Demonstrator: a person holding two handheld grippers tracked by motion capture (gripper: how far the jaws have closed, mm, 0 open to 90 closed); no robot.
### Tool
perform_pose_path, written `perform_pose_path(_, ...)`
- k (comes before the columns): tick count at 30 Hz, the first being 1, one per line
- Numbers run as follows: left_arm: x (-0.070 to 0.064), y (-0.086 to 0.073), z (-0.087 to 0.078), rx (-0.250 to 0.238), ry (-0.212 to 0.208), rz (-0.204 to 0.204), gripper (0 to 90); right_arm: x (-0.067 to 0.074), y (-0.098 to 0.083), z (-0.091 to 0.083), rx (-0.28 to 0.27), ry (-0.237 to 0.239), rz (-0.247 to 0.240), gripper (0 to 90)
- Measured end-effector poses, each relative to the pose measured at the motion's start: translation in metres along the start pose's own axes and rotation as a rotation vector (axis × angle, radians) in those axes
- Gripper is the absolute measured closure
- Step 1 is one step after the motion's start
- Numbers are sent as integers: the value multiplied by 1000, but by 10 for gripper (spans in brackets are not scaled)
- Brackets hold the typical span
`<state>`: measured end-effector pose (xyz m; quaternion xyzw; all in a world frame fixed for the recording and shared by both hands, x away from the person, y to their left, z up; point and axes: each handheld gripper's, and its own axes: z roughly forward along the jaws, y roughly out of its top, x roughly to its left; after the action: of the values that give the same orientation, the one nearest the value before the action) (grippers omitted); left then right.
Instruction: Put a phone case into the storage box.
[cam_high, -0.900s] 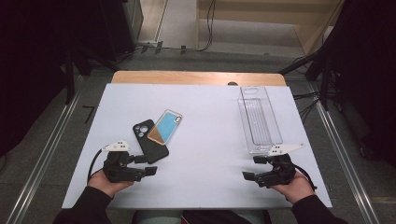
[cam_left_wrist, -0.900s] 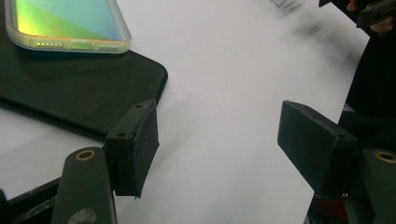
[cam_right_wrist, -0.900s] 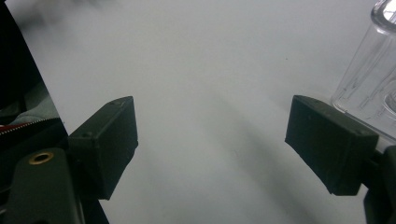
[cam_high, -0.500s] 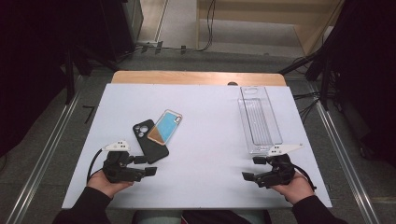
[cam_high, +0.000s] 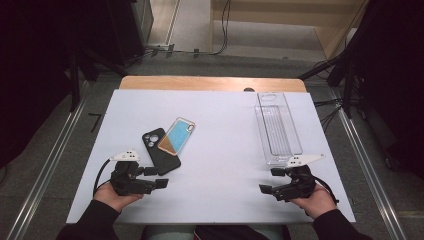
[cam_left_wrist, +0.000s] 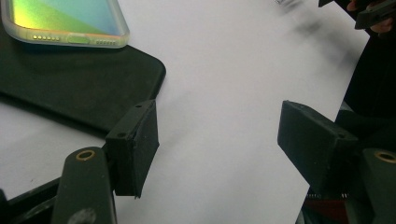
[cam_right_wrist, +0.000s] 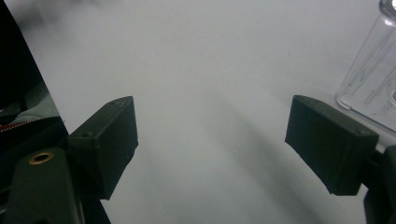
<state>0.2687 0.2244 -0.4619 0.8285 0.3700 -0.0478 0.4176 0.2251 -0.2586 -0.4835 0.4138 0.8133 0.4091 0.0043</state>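
A black phone case (cam_high: 159, 151) lies flat on the white table top (cam_high: 225, 150), left of centre. A phone with a blue and orange back (cam_high: 176, 136) rests partly on it, tilted to the right. My left gripper (cam_high: 157, 177) sits just below the black case, open, jaws pointing right with nothing between them. From the left gripper view the black case (cam_left_wrist: 70, 84) and the colourful phone (cam_left_wrist: 65, 21) lie just beyond the left jaw of my left gripper (cam_left_wrist: 219, 135). My right gripper (cam_high: 270, 180) rests near the front right, open and empty (cam_right_wrist: 210, 135), jaws pointing left.
A long clear plastic tray (cam_high: 277, 127) stands at the right, its near end just above my right gripper; its corner (cam_right_wrist: 373, 79) shows beside the right jaw. A wooden strip (cam_high: 210, 83) borders the table's far edge. My right hand and gripper (cam_left_wrist: 369, 14) appear far off.
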Motion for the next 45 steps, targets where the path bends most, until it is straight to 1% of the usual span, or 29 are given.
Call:
perform_pose_path(5,0,0,0,0,1,-5,291,0,0,0,-2,1,0,151)
perform_pose_path(9,0,0,0,-7,3,3,291,0,0,0,-2,2,-1,151)
perform_pose_path(24,0,0,0,-3,5,-3,291,1,0,0,-4,-1,-1,151)
perform_pose_path(27,0,1,0,-2,6,-30,291,1,0,0,-5,0,0,151)
perform_pose_path(31,1,3,0,-6,14,-35,291,1,0,0,-7,-1,0,152)
perform_pose_path(32,1,4,0,-15,22,-44,291,1,0,0,-7,-3,0,151)
perform_pose_path(33,1,4,0,-15,22,-44,291,1,0,0,-7,-3,0,151)
perform_pose_path(35,1,6,-1,-20,41,-57,291,1,0,0,-6,-3,0,151)
perform_pose_path(36,1,8,-1,-21,50,-61,274,0,0,0,-6,-5,2,151)
perform_pose_path(37,0,10,-1,-19,75,-68,247,0,0,0,-6,-6,3,151)
perform_pose_path(38,0,11,0,-16,84,-72,216,0,0,0,-6,-7,4,152)
perform_pose_path(40,-1,15,2,-4,161,-77,115,0,0,-1,-9,-7,5,152)
perform_pose_path(41,-1,15,2,-4,161,-77,103,0,0,-1,-9,-7,5,152)
perform_pose_path(42,-2,17,3,4,224,-86,103,0,0,-1,-11,-9,4,151)
perform_pose_path(43,-1,20,2,-9,214,-96,102,0,0,-1,-12,-10,3,152)
perform_pose_path(44,0,20,0,-27,172,-98,103,0,0,-1,-14,-11,4,152)
perform_pose_path(45,0,20,0,-27,172,-98,99,0,0,-1,-14,-11,3,152)
